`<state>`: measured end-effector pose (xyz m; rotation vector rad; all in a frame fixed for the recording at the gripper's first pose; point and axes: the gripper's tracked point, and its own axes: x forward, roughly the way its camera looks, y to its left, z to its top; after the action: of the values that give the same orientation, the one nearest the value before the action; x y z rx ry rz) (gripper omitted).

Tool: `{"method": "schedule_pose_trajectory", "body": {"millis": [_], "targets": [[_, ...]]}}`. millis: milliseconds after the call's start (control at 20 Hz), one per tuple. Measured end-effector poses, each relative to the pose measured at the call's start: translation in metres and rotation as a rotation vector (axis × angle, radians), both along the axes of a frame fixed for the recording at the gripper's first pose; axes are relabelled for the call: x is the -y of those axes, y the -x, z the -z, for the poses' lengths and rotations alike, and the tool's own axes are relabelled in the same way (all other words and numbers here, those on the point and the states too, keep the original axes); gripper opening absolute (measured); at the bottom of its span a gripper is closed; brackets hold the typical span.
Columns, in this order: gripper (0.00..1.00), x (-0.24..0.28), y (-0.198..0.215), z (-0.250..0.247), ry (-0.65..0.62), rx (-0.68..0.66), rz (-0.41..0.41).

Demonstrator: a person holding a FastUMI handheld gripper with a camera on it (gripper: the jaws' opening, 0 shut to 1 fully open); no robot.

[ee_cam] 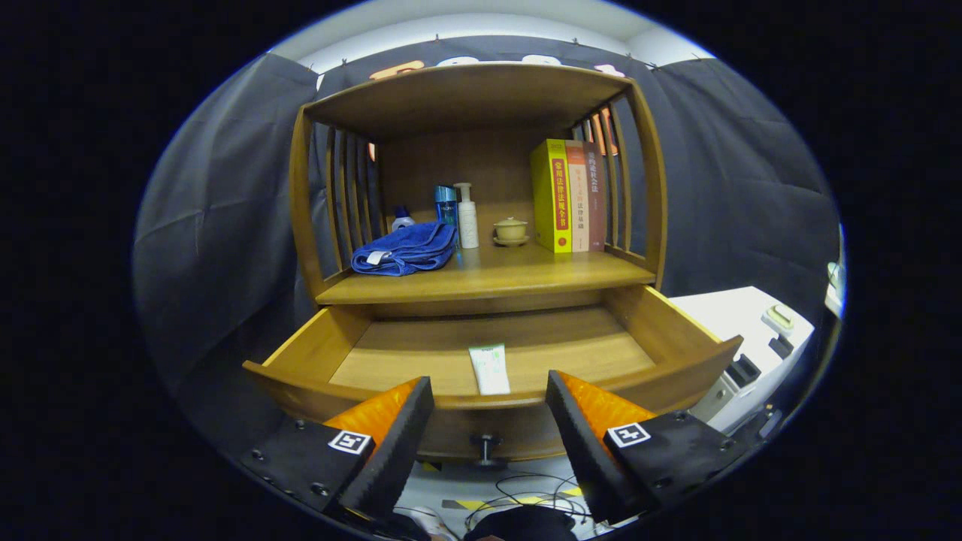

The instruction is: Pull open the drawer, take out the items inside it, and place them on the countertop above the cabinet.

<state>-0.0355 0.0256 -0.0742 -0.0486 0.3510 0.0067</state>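
Note:
The wooden drawer point(316, 353) of the cabinet is pulled fully out, its dark knob point(485, 445) on the front panel between my fingers. Inside lies a small white tube point(489, 369) with a green end, near the drawer's front wall. My gripper point(488, 394) is open and holds nothing, its fingers spread to either side of the tube, just in front of the drawer front and above it. The countertop point(496, 279) above the drawer carries a folded blue towel point(406, 250), a blue bottle point(445, 204), a white pump bottle point(467, 218) and a small lidded cup point(511, 230).
Three upright books point(567, 195) stand at the countertop's right end by the slatted side. A small bottle point(402, 220) peeks from behind the towel. A white appliance point(751, 353) stands right of the drawer. Cables point(518, 492) and striped tape lie on the floor below.

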Motion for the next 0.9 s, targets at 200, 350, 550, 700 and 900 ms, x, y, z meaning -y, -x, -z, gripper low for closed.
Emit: {"method": "schedule_pose_trajectory", "body": {"millis": [200,350,550,700,900], "targets": [[0.99,0.001,-0.061,0.007,0.027,-0.112,-0.048],[0.99,0.002,-0.096,0.022,0.055,-0.210,-0.053],[0.99,0.005,-0.123,0.044,0.074,-0.353,-0.043],[0.99,0.002,-0.134,0.062,0.059,-0.451,-0.027],[0.99,0.004,-0.125,0.097,0.074,-0.657,-0.023]]}}
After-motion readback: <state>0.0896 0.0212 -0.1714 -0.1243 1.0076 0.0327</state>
